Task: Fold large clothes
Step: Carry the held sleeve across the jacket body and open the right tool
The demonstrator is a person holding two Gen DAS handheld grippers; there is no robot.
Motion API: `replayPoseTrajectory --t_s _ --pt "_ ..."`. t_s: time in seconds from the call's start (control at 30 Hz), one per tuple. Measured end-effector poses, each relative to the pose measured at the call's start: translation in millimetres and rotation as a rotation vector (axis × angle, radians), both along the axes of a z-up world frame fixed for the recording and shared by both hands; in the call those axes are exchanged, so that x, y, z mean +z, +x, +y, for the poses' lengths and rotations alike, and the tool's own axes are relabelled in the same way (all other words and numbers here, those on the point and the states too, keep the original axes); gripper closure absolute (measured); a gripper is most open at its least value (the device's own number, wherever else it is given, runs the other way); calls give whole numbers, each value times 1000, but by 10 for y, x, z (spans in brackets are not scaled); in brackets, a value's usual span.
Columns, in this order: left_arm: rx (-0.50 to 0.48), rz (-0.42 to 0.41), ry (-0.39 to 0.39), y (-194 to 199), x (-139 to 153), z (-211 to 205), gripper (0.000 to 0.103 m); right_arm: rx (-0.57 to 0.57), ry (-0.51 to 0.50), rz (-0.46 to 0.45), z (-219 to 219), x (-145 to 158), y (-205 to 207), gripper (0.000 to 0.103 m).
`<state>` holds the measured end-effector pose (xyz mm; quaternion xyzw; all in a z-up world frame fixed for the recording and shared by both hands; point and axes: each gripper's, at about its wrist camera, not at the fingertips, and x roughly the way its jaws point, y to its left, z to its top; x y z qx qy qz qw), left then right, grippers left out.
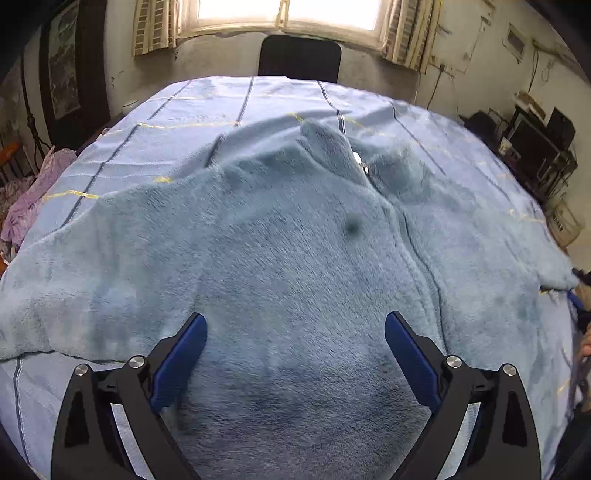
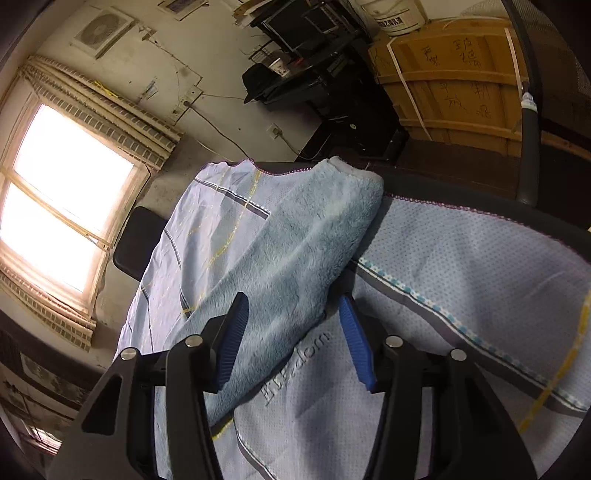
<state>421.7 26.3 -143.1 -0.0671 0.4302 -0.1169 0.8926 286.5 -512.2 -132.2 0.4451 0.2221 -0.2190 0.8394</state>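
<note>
Nearest us in the left wrist view, the left gripper (image 1: 295, 354) hangs over the fleece (image 1: 295, 258) with its blue pads (image 1: 181, 360) spread wide and nothing between them but the pile below; we read it as released. The fleece, a big pale-blue plush garment, lies spread across the middle of the sheet (image 1: 221, 107), collar and a small bright zip pull (image 1: 357, 158) toward twelve o'clock, one sleeve running out to nine, the other to three. We judge it is laid flat like this so the sides can be folded inward.

In the right wrist view the right gripper (image 2: 293, 339) is tilted, and the room leans with it. The sleeve (image 2: 295, 236) stretches from between its fingers up to one o'clock, where the cuff (image 2: 354, 170) reaches the far edge of the sheet. The pads stand partly apart on either side of the sleeve; the left one seems to brush the pile, the right one sits at the sleeve's edge (whether either truly presses we cannot tell). We take it as not yet clamped, positioned to pinch the sleeve and carry it over the body.

Much is cut off. The garment's hem lies beneath the left gripper and out of sight. At three o'clock in the left view the sleeve end is clipped, with only a sliver of the person's hand (image 1: 585, 345). A dark spot (image 1: 352, 228) on the fleece could be a stain or a lens mark. A chair (image 1: 299, 59) stands at twelve under the window (image 1: 288, 11).
</note>
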Motion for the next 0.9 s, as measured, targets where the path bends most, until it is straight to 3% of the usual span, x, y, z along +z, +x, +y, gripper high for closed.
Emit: replayPoseTrajectory --t_s 0.1,0.2,0.27,0.3,0.37,0.63,0.9 --pt "65 -31 -9 0 101 217 6 -6 37 -1 -76 -84 96 58" --pt "140 2 -33 85 68 452 6 -33 10 -15 -125 -127 88 73" --pt "193 39 -55 169 6 607 7 -32 4 -10 -164 -153 95 92" --pt "207 51 -62 200 -10 652 7 -19 27 -28 -192 -181 98 95" --pt "227 60 -62 228 -43 709 7 2 35 -65 -186 -162 94 96" --pt "239 18 17 198 8 670 7 222 -160 -127 513 363 269 96" --pt "242 -7 -41 121 138 756 7 445 -269 -128 1573 803 605 96"
